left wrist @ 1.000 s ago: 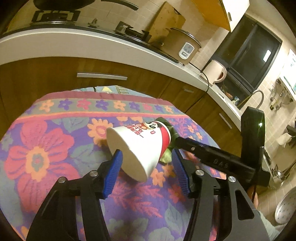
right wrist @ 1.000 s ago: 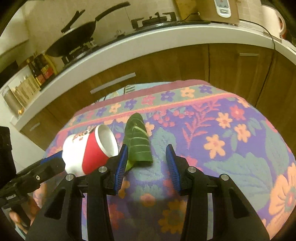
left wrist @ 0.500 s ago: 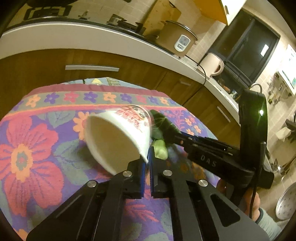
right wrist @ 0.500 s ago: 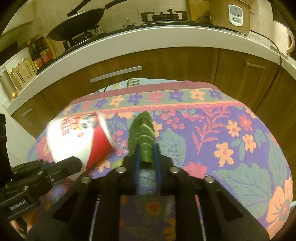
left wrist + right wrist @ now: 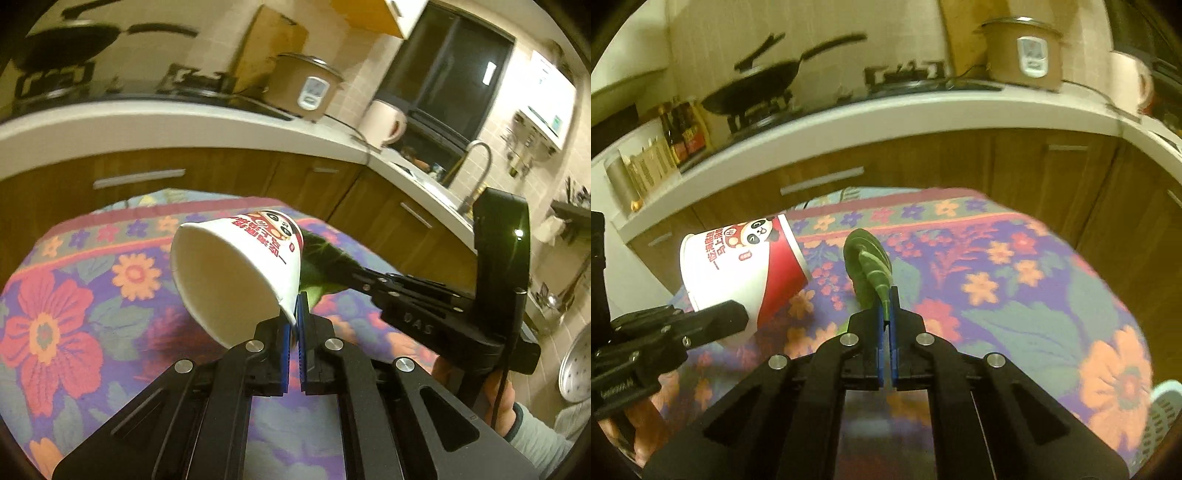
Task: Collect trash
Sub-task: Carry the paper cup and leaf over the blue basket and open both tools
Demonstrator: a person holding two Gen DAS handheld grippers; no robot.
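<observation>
A white and red paper cup point(image 5: 240, 273) with a panda print hangs tilted above the flowered tablecloth point(image 5: 66, 325), its open mouth toward the camera. My left gripper point(image 5: 294, 317) is shut on the cup's rim. A green leaf point(image 5: 868, 269) is pinched by its stalk in my right gripper point(image 5: 886, 314), which is shut and lifted off the cloth. In the right wrist view the cup point(image 5: 738, 266) hangs to the left of the leaf. In the left wrist view the leaf point(image 5: 321, 266) shows just behind the cup, held by the right gripper's black body.
A kitchen counter point(image 5: 886, 110) with a wok point(image 5: 750, 88), a rice cooker point(image 5: 306, 88) and a kettle point(image 5: 384, 118) curves behind the table. Wooden cabinets point(image 5: 184, 173) stand below it. A white basket's rim point(image 5: 1163, 417) shows at the lower right.
Both grippers closed, the left on the cup's rim and the right on the leaf's stalk. Both then rose, lifting cup and leaf off the cloth.
</observation>
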